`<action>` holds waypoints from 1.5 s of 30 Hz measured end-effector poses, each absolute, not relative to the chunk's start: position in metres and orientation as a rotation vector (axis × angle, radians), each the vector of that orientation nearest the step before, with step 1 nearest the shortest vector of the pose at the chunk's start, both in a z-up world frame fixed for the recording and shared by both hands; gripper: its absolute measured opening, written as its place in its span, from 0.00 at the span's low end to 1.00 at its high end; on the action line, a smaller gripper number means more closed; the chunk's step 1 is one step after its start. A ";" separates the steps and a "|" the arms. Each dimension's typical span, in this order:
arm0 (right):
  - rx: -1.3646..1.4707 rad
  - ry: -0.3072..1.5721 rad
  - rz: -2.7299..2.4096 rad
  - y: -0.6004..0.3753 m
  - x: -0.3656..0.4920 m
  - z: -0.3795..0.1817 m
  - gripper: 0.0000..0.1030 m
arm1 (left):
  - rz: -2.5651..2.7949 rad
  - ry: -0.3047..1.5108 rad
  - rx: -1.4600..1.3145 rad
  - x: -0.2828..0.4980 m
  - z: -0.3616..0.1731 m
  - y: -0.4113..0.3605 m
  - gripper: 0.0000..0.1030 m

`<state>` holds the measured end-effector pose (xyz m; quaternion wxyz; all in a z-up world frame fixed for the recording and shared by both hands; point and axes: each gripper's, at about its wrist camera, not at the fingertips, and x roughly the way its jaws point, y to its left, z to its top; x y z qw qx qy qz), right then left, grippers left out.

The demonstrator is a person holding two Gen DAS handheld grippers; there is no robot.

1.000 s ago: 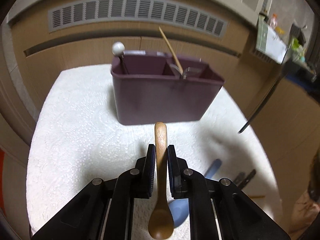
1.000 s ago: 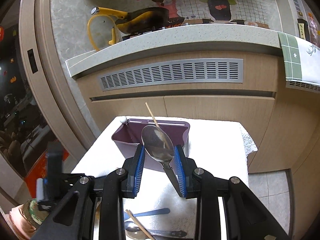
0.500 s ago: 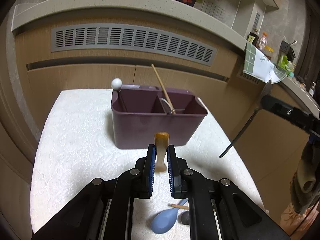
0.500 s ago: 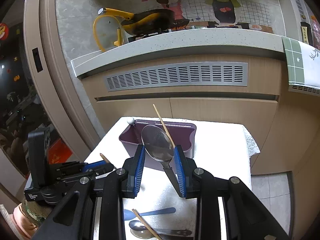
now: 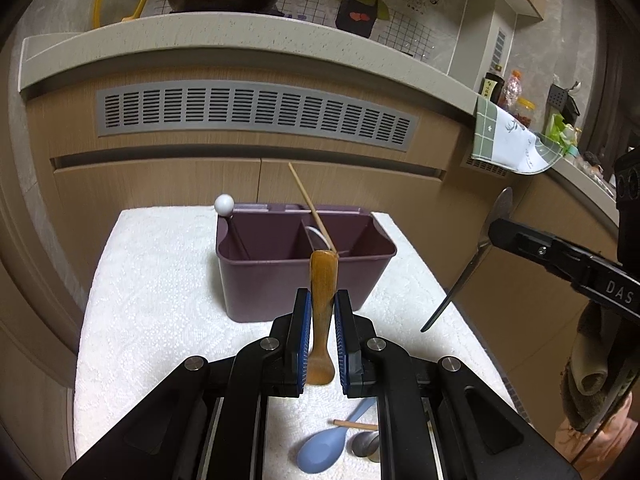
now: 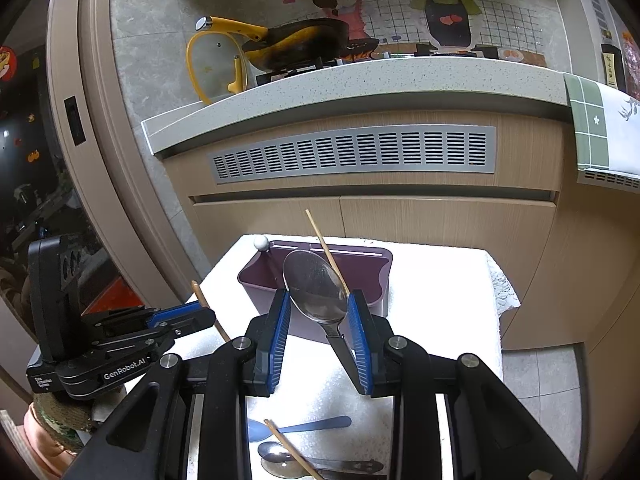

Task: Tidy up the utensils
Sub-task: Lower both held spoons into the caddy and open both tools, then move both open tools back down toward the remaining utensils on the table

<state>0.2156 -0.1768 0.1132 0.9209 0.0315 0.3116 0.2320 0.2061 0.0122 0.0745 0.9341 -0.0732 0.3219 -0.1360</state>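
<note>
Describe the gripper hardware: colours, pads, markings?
Both are black plastic two-finger units with silver pivot bolts on the linkage arms. The left gripper and right gripper have blue ribbed pads lining the jaws. Seen from the right wrist view, the left unit's side reads "GenRobot.AI" in white; from the left wrist view, the right unit shows white letters "DAS". No cables visible.

1. The right gripper [image 6: 318, 316] grips a metal spoon [image 6: 314, 290] by its bowl, handle slanting down.
2. Beyond it, a purple caddy [image 6: 378, 280] stands on a white cloth [image 6: 440, 300], holding a chopstick [image 6: 324, 246] and a white-balled stick [image 6: 261, 243].
3. At left, the left gripper [image 6: 200, 314] clamps a wooden utensil [image 6: 210, 312].
4. A blue spoon [image 6: 304, 426], metal spoons [image 6: 280, 458] and a chopstick lie near the bottom edge.
</note>
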 end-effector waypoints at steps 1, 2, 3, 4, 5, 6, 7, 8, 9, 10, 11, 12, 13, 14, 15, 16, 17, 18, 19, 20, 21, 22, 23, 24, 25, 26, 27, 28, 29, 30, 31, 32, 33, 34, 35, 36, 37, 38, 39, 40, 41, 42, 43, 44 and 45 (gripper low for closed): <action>0.064 0.638 0.478 -0.177 0.216 0.114 0.27 | -0.278 0.650 -0.147 0.205 0.078 0.012 0.12; 0.065 0.636 0.479 -0.177 0.216 0.114 0.27 | -0.278 0.636 -0.142 0.205 0.084 0.012 0.12; 0.066 0.630 0.479 -0.177 0.217 0.117 0.27 | -0.278 0.618 -0.137 0.205 0.092 0.013 0.12; 0.065 0.621 0.480 -0.177 0.218 0.121 0.27 | -0.278 0.594 -0.130 0.206 0.101 0.013 0.12; 0.066 0.611 0.482 -0.177 0.219 0.126 0.27 | -0.279 0.571 -0.124 0.207 0.111 0.014 0.12; 0.071 0.591 0.484 -0.178 0.221 0.135 0.27 | -0.279 0.539 -0.114 0.208 0.124 0.014 0.12; 0.075 0.568 0.488 -0.179 0.224 0.146 0.27 | -0.279 0.504 -0.103 0.210 0.138 0.014 0.12; 0.073 0.539 0.494 -0.179 0.226 0.158 0.27 | -0.277 0.474 -0.093 0.211 0.149 0.015 0.12; 0.067 0.509 0.498 -0.179 0.229 0.169 0.27 | -0.276 0.442 -0.080 0.215 0.162 0.015 0.12; 0.061 0.480 0.501 -0.177 0.232 0.179 0.27 | -0.274 0.418 -0.072 0.219 0.171 0.016 0.12; 0.055 0.457 0.505 -0.176 0.236 0.188 0.27 | -0.273 0.401 -0.068 0.224 0.178 0.016 0.12; 0.053 0.443 0.506 -0.173 0.241 0.194 0.27 | -0.275 0.387 -0.063 0.231 0.184 0.016 0.12; 0.052 0.433 0.507 -0.171 0.247 0.198 0.27 | -0.276 0.379 -0.060 0.238 0.188 0.016 0.12; 0.052 0.428 0.508 -0.169 0.252 0.201 0.27 | -0.276 0.377 -0.059 0.246 0.189 0.017 0.12; 0.049 0.424 0.507 -0.166 0.260 0.202 0.27 | -0.277 0.379 -0.060 0.253 0.189 0.017 0.12; 0.046 0.424 0.502 -0.163 0.266 0.201 0.27 | -0.277 0.385 -0.067 0.264 0.187 0.019 0.12; 0.043 0.429 0.500 -0.160 0.273 0.199 0.27 | -0.280 0.394 -0.072 0.270 0.184 0.020 0.12; 0.044 0.444 0.502 -0.156 0.282 0.194 0.27 | -0.281 0.406 -0.080 0.278 0.179 0.021 0.12; 0.048 0.461 0.505 -0.152 0.290 0.188 0.27 | -0.280 0.421 -0.090 0.287 0.173 0.023 0.12; 0.051 0.477 0.506 -0.152 0.296 0.181 0.27 | -0.278 0.440 -0.101 0.296 0.164 0.024 0.12; 0.052 0.505 0.506 -0.149 0.305 0.171 0.27 | -0.278 0.463 -0.109 0.304 0.155 0.025 0.12; 0.053 0.532 0.504 -0.147 0.312 0.160 0.27 | -0.277 0.489 -0.118 0.311 0.144 0.026 0.12; 0.052 0.561 0.499 -0.144 0.319 0.148 0.27 | -0.277 0.512 -0.125 0.317 0.134 0.027 0.12; 0.050 0.579 0.496 -0.143 0.323 0.140 0.27 | -0.279 0.537 -0.130 0.322 0.124 0.027 0.12; 0.048 0.603 0.494 -0.141 0.328 0.128 0.27 | -0.283 0.568 -0.133 0.328 0.113 0.027 0.13; 0.043 0.640 0.503 -0.139 0.335 0.112 0.27 | -0.287 0.603 -0.148 0.334 0.099 0.028 0.14; 0.042 0.674 0.510 -0.139 0.338 0.101 0.28 | -0.292 0.637 -0.161 0.340 0.088 0.029 0.14; 0.046 0.707 0.513 -0.139 0.342 0.089 0.29 | -0.293 0.670 -0.173 0.344 0.079 0.031 0.15; 0.048 0.735 0.510 -0.140 0.345 0.080 0.32 | -0.289 0.687 -0.183 0.345 0.072 0.032 0.18; 0.048 0.753 0.500 -0.141 0.347 0.072 0.35 | -0.284 0.703 -0.194 0.346 0.066 0.035 0.23; 0.047 0.762 0.487 -0.144 0.347 0.066 0.35 | -0.278 0.710 -0.198 0.344 0.062 0.037 0.25; 0.041 0.765 0.473 -0.147 0.345 0.063 0.35 | -0.272 0.710 -0.200 0.340 0.060 0.038 0.32; 0.037 0.765 0.464 -0.150 0.343 0.061 0.35 | -0.265 0.708 -0.200 0.336 0.059 0.039 0.41; 0.028 0.762 0.449 -0.155 0.339 0.059 0.35 | -0.262 0.706 -0.193 0.330 0.059 0.040 0.44; 0.024 0.760 0.439 -0.159 0.335 0.058 0.37 | -0.258 0.703 -0.182 0.322 0.058 0.040 0.50; 0.017 0.756 0.423 -0.165 0.329 0.057 0.43 | -0.254 0.700 -0.174 0.314 0.056 0.040 0.53; 0.010 0.754 0.411 -0.169 0.322 0.055 0.47 | -0.249 0.700 -0.163 0.305 0.054 0.039 0.54; 0.001 0.757 0.403 -0.174 0.315 0.053 0.54 | -0.247 0.705 -0.156 0.298 0.052 0.039 0.55; -0.007 0.765 0.398 -0.176 0.311 0.051 0.60 | -0.246 0.715 -0.149 0.291 0.049 0.038 0.56; -0.016 0.775 0.394 -0.180 0.303 0.046 0.62 | -0.245 0.733 -0.140 0.279 0.043 0.036 0.58; -0.024 0.786 0.391 -0.182 0.298 0.043 0.63 | -0.246 0.747 -0.134 0.272 0.038 0.035 0.62; -0.037 0.809 0.393 -0.184 0.289 0.037 0.67 | -0.247 0.760 -0.129 0.265 0.033 0.035 0.68; -0.051 0.833 0.396 -0.186 0.281 0.031 0.70 | -0.245 0.781 -0.123 0.256 0.026 0.033 0.71; -0.064 0.851 0.395 -0.188 0.272 0.024 0.76 | -0.243 0.806 -0.116 0.246 0.017 0.031 0.74; -0.080 0.865 0.393 -0.189 0.266 0.019 0.82 | -0.243 0.829 -0.110 0.238 0.009 0.030 0.74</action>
